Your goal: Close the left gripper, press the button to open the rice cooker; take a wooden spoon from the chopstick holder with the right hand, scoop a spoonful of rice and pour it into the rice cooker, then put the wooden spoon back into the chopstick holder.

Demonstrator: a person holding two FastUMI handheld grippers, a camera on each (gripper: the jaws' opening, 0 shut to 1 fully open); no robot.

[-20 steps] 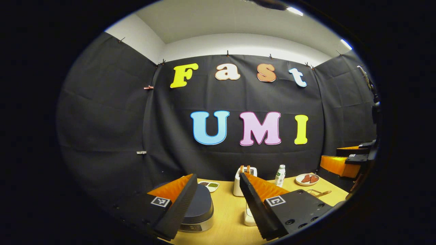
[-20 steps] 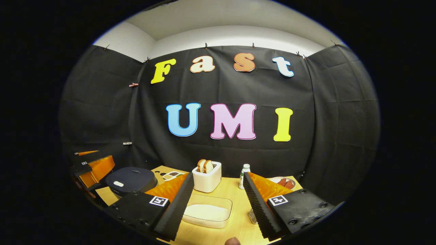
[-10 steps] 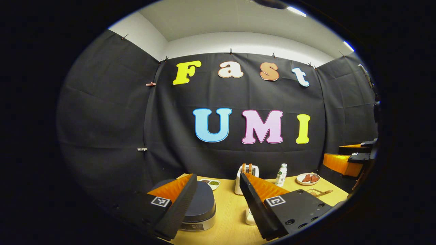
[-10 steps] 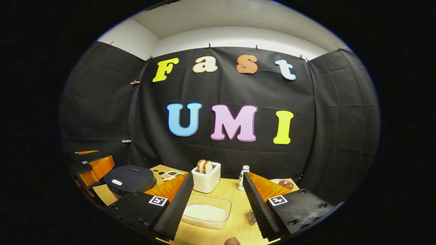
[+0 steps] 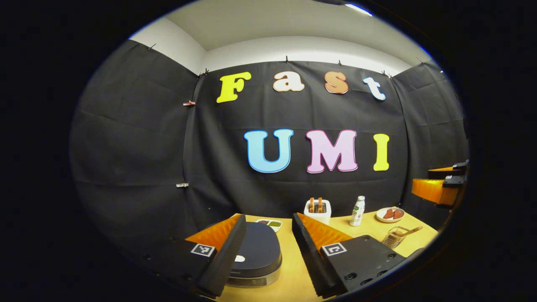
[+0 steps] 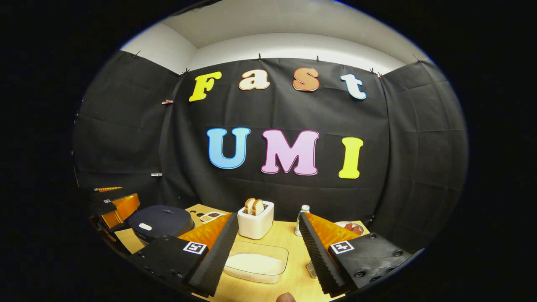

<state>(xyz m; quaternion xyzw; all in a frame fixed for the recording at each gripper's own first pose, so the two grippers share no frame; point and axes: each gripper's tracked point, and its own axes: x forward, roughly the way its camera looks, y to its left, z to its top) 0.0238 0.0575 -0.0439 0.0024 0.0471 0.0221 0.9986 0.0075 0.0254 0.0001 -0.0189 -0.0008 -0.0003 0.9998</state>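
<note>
My left gripper (image 5: 266,222) has swung a little to the left over the last second: the cooker (image 5: 256,256), which sat partly behind my left finger, now lies nearly centred between both fingers, its lid shut and the pale button (image 5: 239,259) showing on the dark top. The toaster (image 5: 317,209) and bottle (image 5: 357,210) have slid rightward in the left gripper view, which fits the same turn. That lines me up for the press — but the jaws stand wide apart, and the task wants them closed first, so I judge that closing is the next thing due, then a push down on the button. My right gripper (image 6: 268,226) has hardly moved; it hangs open above the table (image 6: 289,243), with the rice tray (image 6: 256,264) lying between its fingers and the cooker off to its left. From the left gripper view I can see the holder (image 5: 393,239) near the table's right edge, a wooden spoon (image 5: 410,230) leaning out of it; in the right gripper view the holder peeps out just beside my right finger. Nothing is gripped by either hand, so spoon, rice and lid are all untouched — the work is at its very beginning.
</note>
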